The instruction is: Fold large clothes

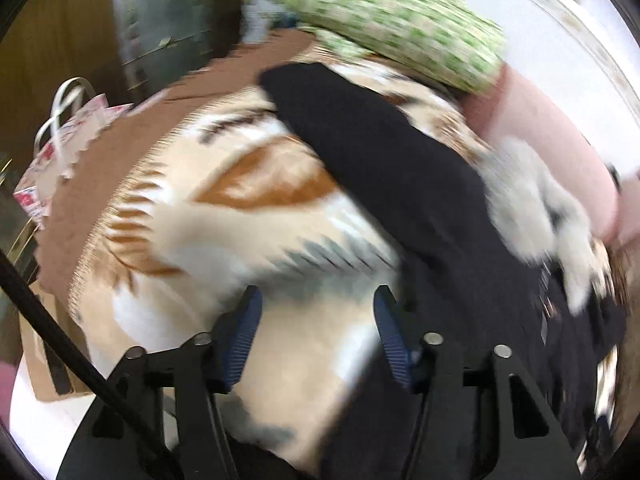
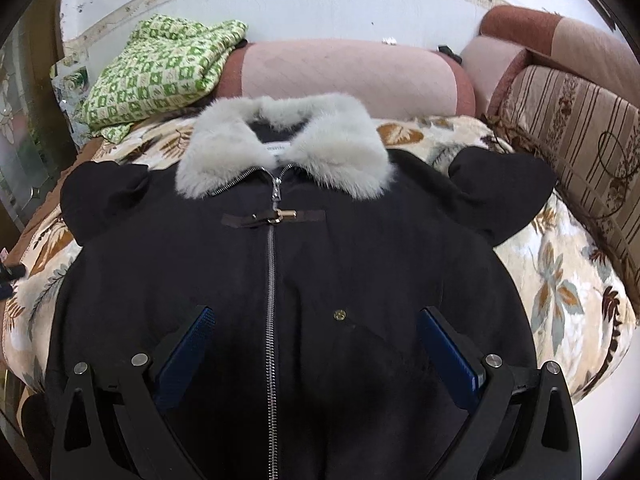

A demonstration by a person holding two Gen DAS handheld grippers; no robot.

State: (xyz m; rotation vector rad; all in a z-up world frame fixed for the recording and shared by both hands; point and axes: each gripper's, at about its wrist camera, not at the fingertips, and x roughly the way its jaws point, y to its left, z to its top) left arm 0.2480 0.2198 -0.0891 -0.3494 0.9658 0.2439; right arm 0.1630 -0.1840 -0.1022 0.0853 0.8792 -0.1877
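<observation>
The coat [image 2: 360, 264] is black with a grey collar [image 2: 340, 140], the blanket [image 2: 560, 280] cream with brown leaves, the cloth [image 2: 160, 72] green-checked.

White wall [image 2: 320, 0] behind a bed [image 2: 560, 280] (leaf-patterned blanket) and pink bolster [image 2: 352, 76].

Left tongs [image 1: 318, 300] parted, nothing between the pads, over leaf-print blanket [image 1: 240, 216]; black coat [image 1: 400, 168] sleeve alongside, view motion-blurred.

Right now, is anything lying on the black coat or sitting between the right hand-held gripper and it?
Nothing visible does. The right hand-held gripper hangs open directly over the black coat, whose front is bare. The green checked cloth and pink bolster lie beyond the fur collar, off the coat.
</observation>
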